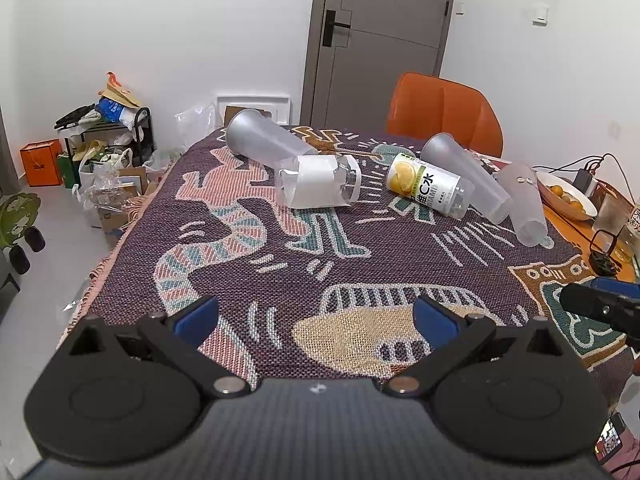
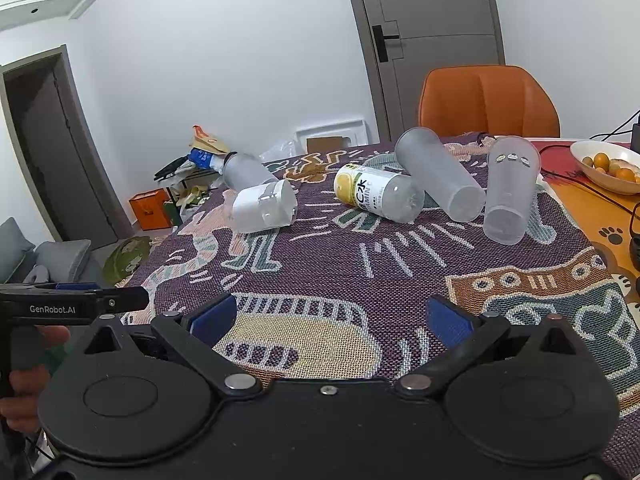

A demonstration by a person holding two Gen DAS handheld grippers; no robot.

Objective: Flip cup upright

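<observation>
Lying toppled on blanket (image 2: 320,256): three cups (image 2: 440,172), two bottles (image 2: 376,194); both grippers' fingers (image 1: 198,318) spread, empty.

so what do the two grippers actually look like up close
Both the left gripper and right gripper are matte black, with two round disc housings, silver pivot bolts and blue fingertip pads. The left one's side bears white "GenRobot.AI" lettering in the right wrist view. No cables or sleeves show.

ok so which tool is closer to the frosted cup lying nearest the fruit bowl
Right. The right tool sits on that side of the table, the frosted cup ahead and slightly right. The left tool is further left, the cup far off to its right. Both are open and well short.
</observation>
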